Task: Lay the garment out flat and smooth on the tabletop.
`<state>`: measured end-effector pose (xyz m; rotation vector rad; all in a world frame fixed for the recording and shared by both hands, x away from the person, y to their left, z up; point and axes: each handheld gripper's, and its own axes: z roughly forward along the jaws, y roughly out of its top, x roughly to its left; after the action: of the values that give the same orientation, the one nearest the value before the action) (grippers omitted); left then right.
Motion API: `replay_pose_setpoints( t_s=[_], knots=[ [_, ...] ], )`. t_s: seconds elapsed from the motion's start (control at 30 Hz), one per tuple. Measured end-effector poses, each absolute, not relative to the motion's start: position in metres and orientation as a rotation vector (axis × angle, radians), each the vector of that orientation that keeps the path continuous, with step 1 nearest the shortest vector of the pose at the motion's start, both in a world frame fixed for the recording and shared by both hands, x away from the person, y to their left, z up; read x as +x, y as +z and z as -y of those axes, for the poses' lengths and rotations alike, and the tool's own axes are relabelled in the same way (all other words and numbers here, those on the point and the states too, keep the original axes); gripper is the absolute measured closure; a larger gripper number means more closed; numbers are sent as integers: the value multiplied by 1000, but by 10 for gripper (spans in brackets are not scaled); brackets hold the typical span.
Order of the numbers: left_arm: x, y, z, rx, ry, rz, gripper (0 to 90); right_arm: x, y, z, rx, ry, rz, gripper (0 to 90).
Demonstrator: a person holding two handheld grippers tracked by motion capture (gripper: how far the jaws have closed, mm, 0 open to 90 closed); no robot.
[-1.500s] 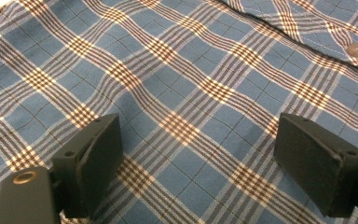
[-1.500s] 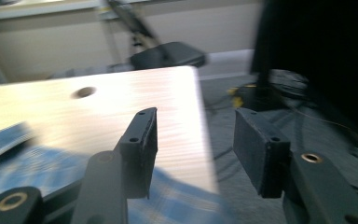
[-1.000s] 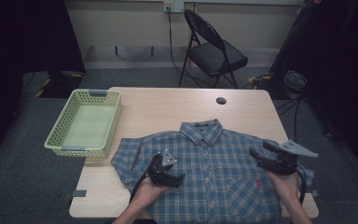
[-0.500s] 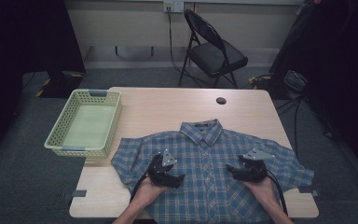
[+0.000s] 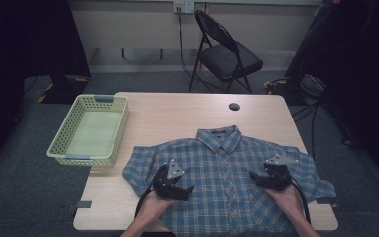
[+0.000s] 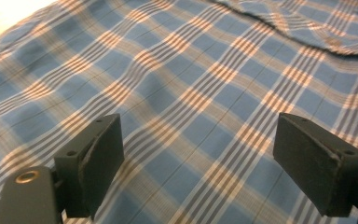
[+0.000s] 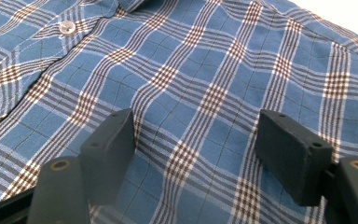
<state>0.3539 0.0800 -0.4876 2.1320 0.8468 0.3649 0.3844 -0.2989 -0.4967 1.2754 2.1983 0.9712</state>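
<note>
Both grippers over a plaid shirt (image 5: 227,173) spread flat on the table (image 5: 177,113).

The high view takes in the green basket (image 5: 91,129) at the table's left edge and a folding chair (image 5: 224,52) beyond; the gripper views give close detail (a button (image 7: 66,27) near the placket). Left gripper (image 6: 200,154) and right gripper (image 7: 196,149) have fingers spread wide, holding nothing. The right gripper has moved inward from the sleeve since a second ago.

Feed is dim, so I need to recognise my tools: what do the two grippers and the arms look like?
Both the left gripper and right gripper are black, with blocky rectangular jaws, a grey three-cornered plate on top and a trailing black cable. Forearms look bare; no sleeves show.
</note>
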Motion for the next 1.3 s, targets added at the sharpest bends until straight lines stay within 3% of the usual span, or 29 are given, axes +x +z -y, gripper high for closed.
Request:
replay_pose_setpoints(
  t_s=[0.37,0.87,1.03,1.3],
  knots=[
    [352,-478,-90,2089,370,-834,155,375,-496,330,1329,953,-2157,278],
    [377,-479,-176,1917,450,-1124,164,371,-496,352,1362,944,-2122,278],
    [383,-489,-186,1973,496,-1213,180,370,-497,352,1363,944,-2119,277],
    [386,-498,-178,2052,509,-1170,236,371,-496,356,1378,935,-2109,278]
  ],
)
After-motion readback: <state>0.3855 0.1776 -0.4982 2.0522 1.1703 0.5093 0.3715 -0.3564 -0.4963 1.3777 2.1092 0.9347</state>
